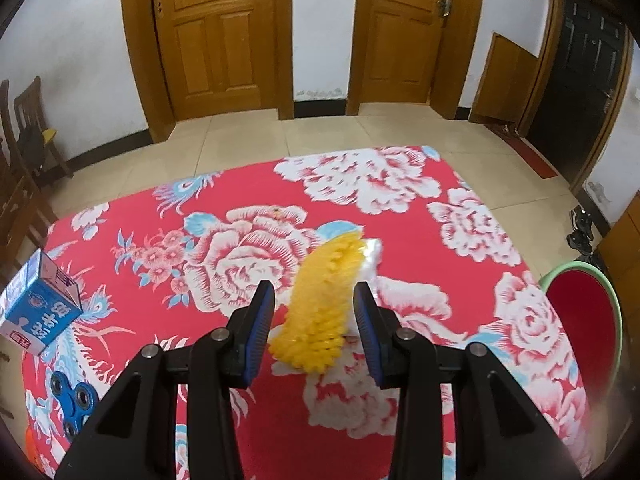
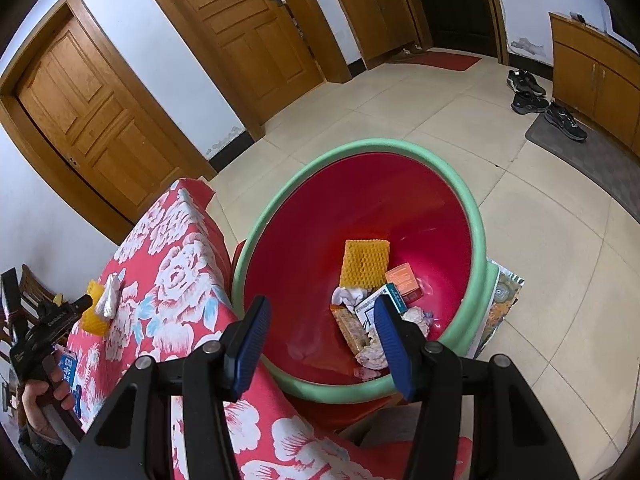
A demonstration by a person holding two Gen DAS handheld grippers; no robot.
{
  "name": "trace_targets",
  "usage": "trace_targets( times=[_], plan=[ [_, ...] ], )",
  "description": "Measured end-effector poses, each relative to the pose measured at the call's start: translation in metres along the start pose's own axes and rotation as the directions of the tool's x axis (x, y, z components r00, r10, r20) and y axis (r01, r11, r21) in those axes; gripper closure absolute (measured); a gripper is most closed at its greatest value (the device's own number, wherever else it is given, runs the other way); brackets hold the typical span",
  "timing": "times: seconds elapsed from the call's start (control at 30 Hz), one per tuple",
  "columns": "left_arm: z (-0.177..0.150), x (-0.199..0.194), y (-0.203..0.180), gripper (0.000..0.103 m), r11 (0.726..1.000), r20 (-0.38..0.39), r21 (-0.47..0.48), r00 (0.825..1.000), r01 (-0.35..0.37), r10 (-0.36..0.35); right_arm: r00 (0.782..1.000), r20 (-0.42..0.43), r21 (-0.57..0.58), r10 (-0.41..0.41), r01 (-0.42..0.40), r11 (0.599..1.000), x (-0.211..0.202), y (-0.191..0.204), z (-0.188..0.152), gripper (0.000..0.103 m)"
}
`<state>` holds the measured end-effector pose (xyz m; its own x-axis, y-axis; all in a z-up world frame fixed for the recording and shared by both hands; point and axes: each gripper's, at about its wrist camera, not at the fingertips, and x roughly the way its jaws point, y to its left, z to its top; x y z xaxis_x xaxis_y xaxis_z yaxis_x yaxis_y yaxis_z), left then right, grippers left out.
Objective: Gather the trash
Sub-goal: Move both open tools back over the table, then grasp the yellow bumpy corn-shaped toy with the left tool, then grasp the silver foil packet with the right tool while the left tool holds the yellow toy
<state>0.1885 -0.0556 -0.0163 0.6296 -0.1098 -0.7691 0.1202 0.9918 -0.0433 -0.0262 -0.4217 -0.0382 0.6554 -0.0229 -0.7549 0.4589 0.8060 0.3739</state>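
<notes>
The left gripper tilts down over the tabletop, which has a red flower cloth on it. Its fingers are apart, with a yellow foam net lying between them. The fingers do not squeeze it. A bit of white wrapper sits just behind the net. A blue milk carton and a blue spinner toy rest near the left edge.

The right gripper tilts down over the red bin with the green rim, beside the tabletop. Its fingers are open and hold nothing. Trash lies at the bottom of the bin. A hand grips the left tool's handle.
</notes>
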Motion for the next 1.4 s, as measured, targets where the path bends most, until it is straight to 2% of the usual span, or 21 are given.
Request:
trace_targets(
  times=[0.2, 0.4, 0.47, 0.73, 0.97, 1.2, 1.4],
  plan=[
    [-0.004, 0.009, 0.008, 0.064, 0.999, -0.02, -0.023, 0.999, 0.03, -0.031, 1.0, -0.005, -0.019, 0.0, 0.0, 1.0, 0.003, 0.009, 0.001, 0.046],
    [-0.005, 0.007, 0.019, 0.083, 0.993, -0.006, -0.076, 0.995, 0.096, -0.096, 1.0, -0.012, -0.053, 0.01, -0.01, 0.999, 0.005, 0.023, 0.001, 0.046],
    [-0.005, 0.004, 0.023, 0.087, 0.99, 0.0, -0.087, 0.994, 0.11, -0.111, 1.0, -0.012, -0.069, 0.017, -0.018, 0.997, 0.005, 0.029, 0.003, 0.046],
    [-0.012, -0.012, 0.038, 0.089, 0.981, 0.034, -0.13, 0.99, 0.143, -0.14, 0.998, -0.017, -0.157, 0.057, -0.059, 0.986, 0.007, 0.069, 0.006, 0.046],
    [-0.018, -0.029, 0.068, 0.089, 0.963, 0.075, -0.216, 0.986, 0.16, -0.147, 0.993, -0.05, -0.25, 0.11, -0.119, 0.961, 0.017, 0.119, 0.002, 0.046],
    [-0.027, -0.036, 0.093, 0.089, 0.966, 0.046, -0.249, 0.997, 0.075, -0.066, 0.983, -0.091, -0.334, 0.162, -0.184, 0.925, 0.031, 0.176, -0.009, 0.046],
    [-0.036, -0.037, 0.114, 0.089, 0.961, 0.042, -0.278, 0.999, 0.006, 0.006, 0.974, -0.128, -0.384, 0.188, -0.224, 0.896, 0.049, 0.225, -0.022, 0.046]
  ],
)
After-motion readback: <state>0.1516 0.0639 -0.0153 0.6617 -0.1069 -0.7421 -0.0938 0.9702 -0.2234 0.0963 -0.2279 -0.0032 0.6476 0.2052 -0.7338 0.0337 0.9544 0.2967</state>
